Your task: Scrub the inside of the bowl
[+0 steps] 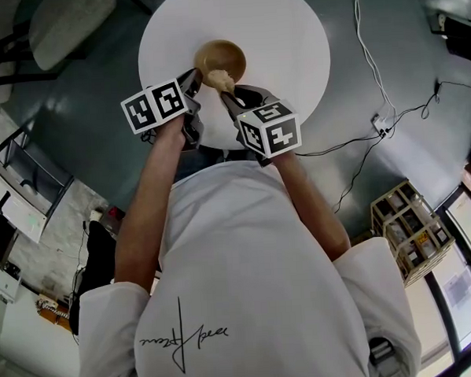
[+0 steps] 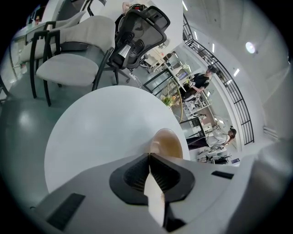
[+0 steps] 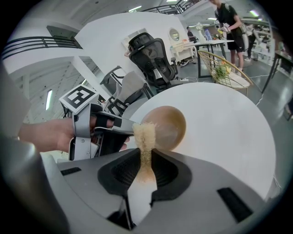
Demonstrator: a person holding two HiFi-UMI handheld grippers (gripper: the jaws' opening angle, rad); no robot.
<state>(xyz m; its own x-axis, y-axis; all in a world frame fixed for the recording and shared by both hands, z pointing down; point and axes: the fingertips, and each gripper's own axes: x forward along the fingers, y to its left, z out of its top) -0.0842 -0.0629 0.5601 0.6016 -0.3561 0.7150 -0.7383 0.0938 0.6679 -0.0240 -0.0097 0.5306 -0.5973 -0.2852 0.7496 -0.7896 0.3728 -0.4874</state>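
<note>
1. A round white table stands on a grey floor.
2. Black cables trail beside it, near a wooden crate.
3. A black mesh office chair and a grey chair stand beyond.

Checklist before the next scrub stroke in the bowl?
1. Left gripper shut on the rim of the bowl: ok.
2. Right gripper shut on the scrub pad: ok.
3. Pad touching the bowl's inner wall: cannot tell; it sits at the near rim.
4. Bowl well in from the edge of the table: ok.
5. Bowl resting flat on the table: cannot tell.
</note>
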